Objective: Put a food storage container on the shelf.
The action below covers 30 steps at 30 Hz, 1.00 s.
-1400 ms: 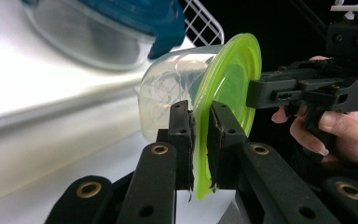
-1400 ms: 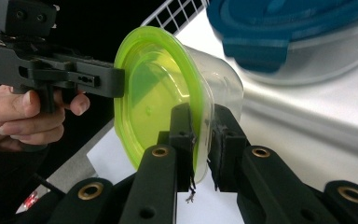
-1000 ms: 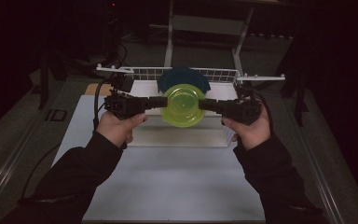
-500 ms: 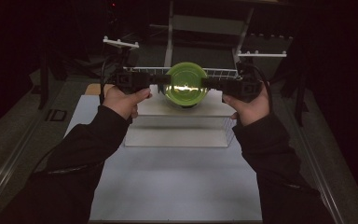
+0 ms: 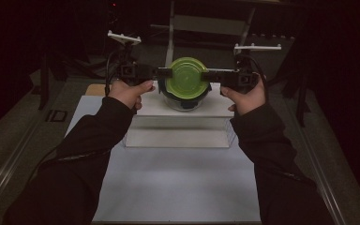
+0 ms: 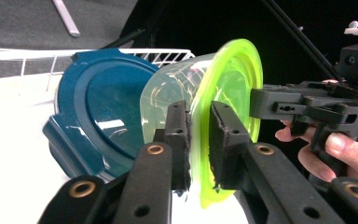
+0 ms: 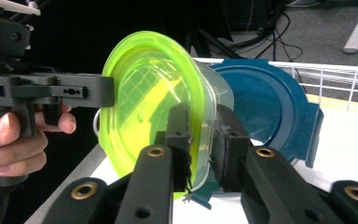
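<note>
The left claw [image 5: 165, 73] pinches the left rim of the lime-green lid [image 5: 186, 77] on a clear round container [image 6: 168, 100], its jaws having just been loosening a little. The container is above the white shelf [image 5: 183, 107] on the counter [image 5: 178, 183], in front of a dark blue lid [image 6: 105, 112]. The right claw [image 5: 208, 75] pinches the opposite rim, also slightly loosening.

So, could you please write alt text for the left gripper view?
A clear container with a lime-green lid is held up, the lid's rim between the left tongs. The other tongs meet the lid from the right; a dark blue lid is behind.
</note>
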Available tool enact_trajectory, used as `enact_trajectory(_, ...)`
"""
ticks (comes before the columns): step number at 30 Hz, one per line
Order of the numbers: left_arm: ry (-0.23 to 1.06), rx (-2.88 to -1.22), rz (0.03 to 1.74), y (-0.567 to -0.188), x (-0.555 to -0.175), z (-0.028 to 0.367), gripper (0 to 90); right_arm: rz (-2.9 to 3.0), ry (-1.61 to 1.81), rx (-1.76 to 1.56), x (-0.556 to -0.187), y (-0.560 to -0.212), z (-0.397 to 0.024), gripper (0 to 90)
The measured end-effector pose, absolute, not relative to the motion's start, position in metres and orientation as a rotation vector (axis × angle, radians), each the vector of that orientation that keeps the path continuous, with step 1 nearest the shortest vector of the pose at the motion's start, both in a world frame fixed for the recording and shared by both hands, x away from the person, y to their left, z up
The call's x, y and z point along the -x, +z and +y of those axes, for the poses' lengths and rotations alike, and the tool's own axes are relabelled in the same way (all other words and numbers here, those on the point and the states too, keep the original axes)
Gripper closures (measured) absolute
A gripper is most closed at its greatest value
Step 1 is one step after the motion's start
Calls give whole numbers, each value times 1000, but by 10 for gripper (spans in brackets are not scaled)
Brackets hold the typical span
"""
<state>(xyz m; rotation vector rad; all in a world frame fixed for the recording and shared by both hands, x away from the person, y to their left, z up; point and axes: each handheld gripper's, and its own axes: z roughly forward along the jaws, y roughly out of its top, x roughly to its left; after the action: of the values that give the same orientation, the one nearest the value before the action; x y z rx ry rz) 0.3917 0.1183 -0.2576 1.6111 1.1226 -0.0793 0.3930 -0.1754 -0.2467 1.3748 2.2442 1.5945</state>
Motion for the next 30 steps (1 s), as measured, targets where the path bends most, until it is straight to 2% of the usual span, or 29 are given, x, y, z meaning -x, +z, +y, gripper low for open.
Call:
enact_trajectory(2,-73,-1611,1138,-259,-396,117,735,2239,1593,-1387,-396,-247,-174,724)
enact_trajectory(9,-88,-1585,1143,-265,-408,116,712,2208,1565,-1437,-408,-251,-175,675)
enact_trajectory(16,-54,-1592,1150,-269,-415,113,600,2185,1573,-1459,-415,-252,-173,586)
enact_trajectory(20,-5,-1595,1122,-267,-415,111,404,2189,1575,-1436,-416,-252,-170,509)
enact_trajectory(30,2,-1565,1012,-264,-403,121,154,2176,1650,-1362,-412,-245,-175,303)
